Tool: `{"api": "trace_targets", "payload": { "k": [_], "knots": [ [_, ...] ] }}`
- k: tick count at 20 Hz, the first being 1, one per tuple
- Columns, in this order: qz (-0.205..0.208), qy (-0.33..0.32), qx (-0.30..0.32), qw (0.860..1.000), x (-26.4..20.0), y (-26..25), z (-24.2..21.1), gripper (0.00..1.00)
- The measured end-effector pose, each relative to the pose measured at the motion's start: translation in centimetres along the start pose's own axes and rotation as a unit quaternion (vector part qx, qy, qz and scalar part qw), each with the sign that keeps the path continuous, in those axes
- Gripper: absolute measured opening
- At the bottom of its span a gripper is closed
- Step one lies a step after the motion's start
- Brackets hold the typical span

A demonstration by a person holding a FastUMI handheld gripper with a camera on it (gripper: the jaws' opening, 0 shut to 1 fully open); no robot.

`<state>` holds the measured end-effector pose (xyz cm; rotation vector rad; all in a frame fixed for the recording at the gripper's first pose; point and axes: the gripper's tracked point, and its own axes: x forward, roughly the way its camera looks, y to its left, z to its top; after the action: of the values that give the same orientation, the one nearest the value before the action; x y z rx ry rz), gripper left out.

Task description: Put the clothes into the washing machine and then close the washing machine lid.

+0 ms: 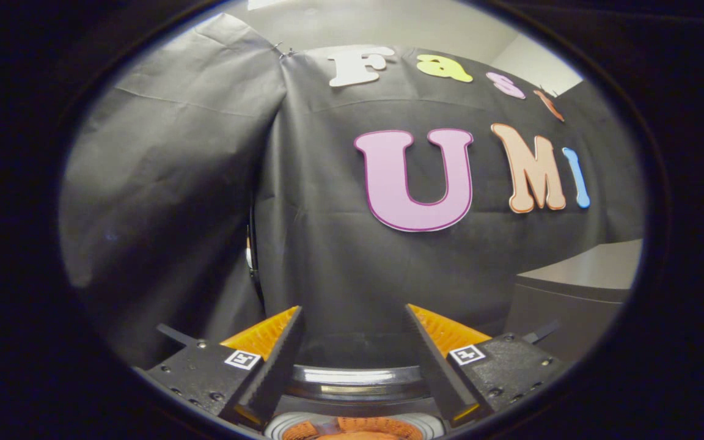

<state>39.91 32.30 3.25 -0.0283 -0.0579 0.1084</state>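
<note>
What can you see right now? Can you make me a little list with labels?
gripper: open, fingers apart, nothing between them
below the fingers: round rim of the washing machine, something orange inside it, cannot tell what
beyond the fingers: black cloth wall
off to the side: grey cabinet
lid: cannot tell

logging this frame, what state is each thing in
gripper: fingers open, apart, nothing between them
washing machine lid: raised, just beyond the fingers, rim showing
washing machine drum: open, something orange inside, too little visible to name
grey cabinet: standing beside the booth's wall, top bare
</note>
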Motion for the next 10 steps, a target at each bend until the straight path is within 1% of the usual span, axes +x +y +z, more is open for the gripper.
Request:
{"api": "trace_targets", "payload": {
  "k": [3, 6, 10],
  "knots": [
    [-0.005, 0.003, -0.001, 1.000, -2.2, 0.2, -1.1, 0.96],
    [-0.009, 0.022, 0.003, 1.000, -4.6, 0.2, -3.8, 0.96],
    [0.000, 0.036, 0.024, 0.999, -6.0, 0.5, -5.3, 0.97]
  ]
}}
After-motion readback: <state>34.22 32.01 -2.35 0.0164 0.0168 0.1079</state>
